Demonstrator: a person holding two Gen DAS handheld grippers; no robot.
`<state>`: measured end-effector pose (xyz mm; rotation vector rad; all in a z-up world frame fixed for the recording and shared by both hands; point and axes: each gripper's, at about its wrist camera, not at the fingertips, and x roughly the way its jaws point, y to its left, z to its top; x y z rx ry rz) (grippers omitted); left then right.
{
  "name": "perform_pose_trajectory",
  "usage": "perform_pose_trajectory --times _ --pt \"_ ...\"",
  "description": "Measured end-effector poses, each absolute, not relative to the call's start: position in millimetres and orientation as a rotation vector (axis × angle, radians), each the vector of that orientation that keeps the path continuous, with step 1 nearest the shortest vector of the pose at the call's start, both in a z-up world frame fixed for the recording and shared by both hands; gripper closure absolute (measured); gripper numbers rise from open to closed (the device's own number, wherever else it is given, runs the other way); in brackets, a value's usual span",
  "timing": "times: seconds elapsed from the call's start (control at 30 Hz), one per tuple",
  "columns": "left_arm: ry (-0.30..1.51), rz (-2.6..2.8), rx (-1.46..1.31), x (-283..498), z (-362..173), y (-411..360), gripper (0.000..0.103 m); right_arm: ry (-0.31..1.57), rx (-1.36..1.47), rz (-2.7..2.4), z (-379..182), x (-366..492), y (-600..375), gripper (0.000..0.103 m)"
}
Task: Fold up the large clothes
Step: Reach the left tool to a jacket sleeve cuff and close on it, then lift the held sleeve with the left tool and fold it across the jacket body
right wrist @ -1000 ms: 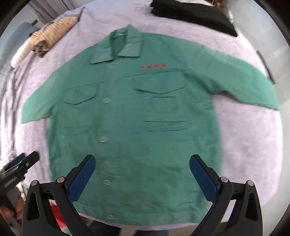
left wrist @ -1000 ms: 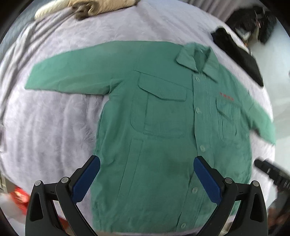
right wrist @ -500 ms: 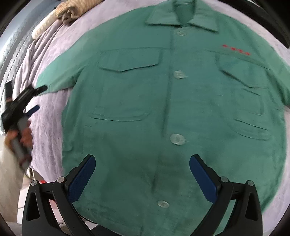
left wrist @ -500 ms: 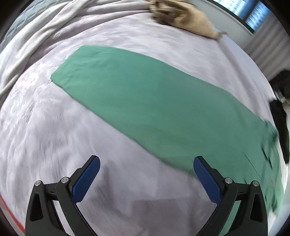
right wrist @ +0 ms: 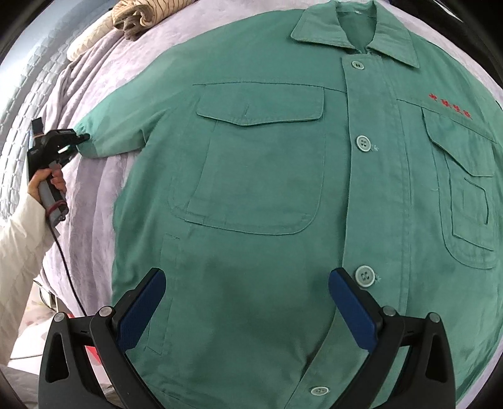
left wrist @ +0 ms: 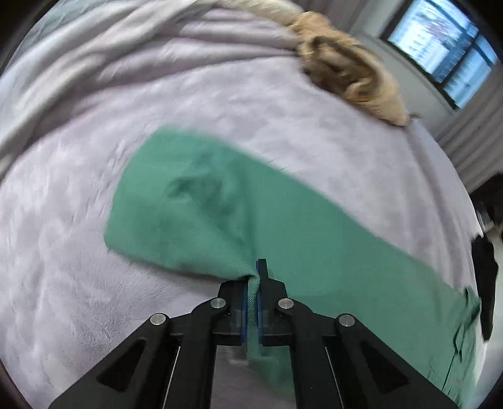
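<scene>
A large green button-up jacket [right wrist: 267, 195] lies face up and spread flat on a lilac bedspread [right wrist: 94, 81]. Its left sleeve [left wrist: 239, 217] stretches across the left wrist view. My left gripper [left wrist: 254, 277] is shut on the sleeve's near edge by the cuff, and the cloth bunches between the blue pads. It also shows in the right wrist view [right wrist: 83, 137] at the cuff, held by a hand. My right gripper [right wrist: 248, 302] is open and empty, hovering over the jacket's lower front beside the button placket.
A rolled beige striped garment [left wrist: 352, 69] lies at the far side of the bed, also in the right wrist view [right wrist: 147, 12]. Dark clothes [left wrist: 485, 267] lie past the jacket's collar. A window [left wrist: 440, 47] is behind. The bed edge [right wrist: 47, 283] is at lower left.
My left gripper moved out to the left sleeve and closed on its edge near the cuff. My right gripper moved in closer over the jacket front and stayed open.
</scene>
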<state>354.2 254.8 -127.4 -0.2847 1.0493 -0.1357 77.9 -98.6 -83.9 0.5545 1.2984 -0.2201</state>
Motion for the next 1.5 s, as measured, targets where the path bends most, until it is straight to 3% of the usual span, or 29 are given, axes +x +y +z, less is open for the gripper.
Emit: perform_pose_trajectory --times 0.17,0.37,0.5,0.63,0.67,0.7,0.73,0.77,0.8,1.0,1.13,1.27,1.5 --pt "0.911 -0.37 -0.187 326 -53 186 0.098 1.231 0.536 -0.242 -71 60 -111 0.0" --pt "0.799 -0.755 -0.077 256 21 29 0.098 1.158 0.598 -0.305 -57 28 -152 0.0" --pt "0.856 -0.89 0.047 205 1 -79 0.098 1.105 0.647 -0.391 -49 -5 -192 0.0" --pt "0.953 -0.863 0.283 157 -65 -157 0.093 1.109 0.703 -0.475 -59 -37 -227 0.0" --pt "0.988 -0.839 0.362 142 -86 -172 0.08 1.114 0.712 -0.492 -61 -45 -235 0.0" --pt "1.001 -0.826 0.401 131 -98 -174 0.053 1.12 0.719 -0.508 -65 -53 -241 0.0" --pt "1.0 -0.816 0.429 121 -107 -173 0.037 1.126 0.723 -0.522 -68 -59 -247 0.0" --pt "0.978 -0.806 0.469 109 -112 -172 0.014 1.13 0.726 -0.534 -69 -66 -254 0.0" --pt "0.956 -0.793 0.504 100 -112 -173 0.007 1.134 0.731 -0.548 -71 -72 -260 0.0" --pt "0.857 -0.762 0.531 78 -78 -116 0.007 1.103 0.661 -0.569 -57 -65 -276 0.0" --pt "0.812 -0.506 0.529 97 -69 -41 0.007 1.061 0.513 -0.459 -33 -8 -267 0.0" --pt "0.862 -0.299 0.62 125 -99 7 0.007 1.055 0.224 -0.342 -32 81 -228 0.0" --pt "0.854 -0.242 0.64 142 -121 -3 0.007 1.16 -0.344 -0.414 -92 176 -181 0.0"
